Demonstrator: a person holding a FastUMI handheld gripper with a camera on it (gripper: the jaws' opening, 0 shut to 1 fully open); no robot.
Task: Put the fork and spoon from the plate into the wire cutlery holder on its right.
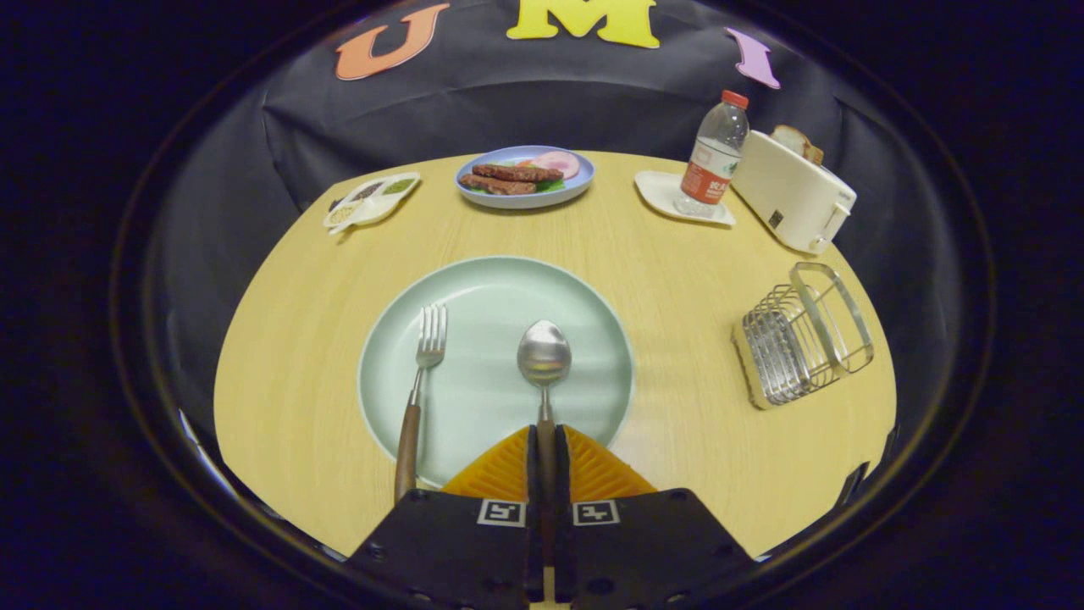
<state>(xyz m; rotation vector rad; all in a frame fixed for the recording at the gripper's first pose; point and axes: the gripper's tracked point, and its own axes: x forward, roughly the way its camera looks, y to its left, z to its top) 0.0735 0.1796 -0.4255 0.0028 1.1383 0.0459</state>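
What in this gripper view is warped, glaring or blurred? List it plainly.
Gripper view: fisheye bends the table edge into a curve and tilts the wire cutlery holder; soft glare sits on the spoon bowl and the plate; focus is fairly sharp throughout; the hand-held gripper looms large, its fingers shut on the spoon handle.

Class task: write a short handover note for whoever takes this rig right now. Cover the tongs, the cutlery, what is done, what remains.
Tongs: shut on the spoon handle, bowl still lying on the plate.
Fork: on the plate, left of the spoon, untouched.
Holder: on the table right of the plate, seemingly empty.
Done: spoon gripped.
Left: carry the spoon to the holder, then the fork.
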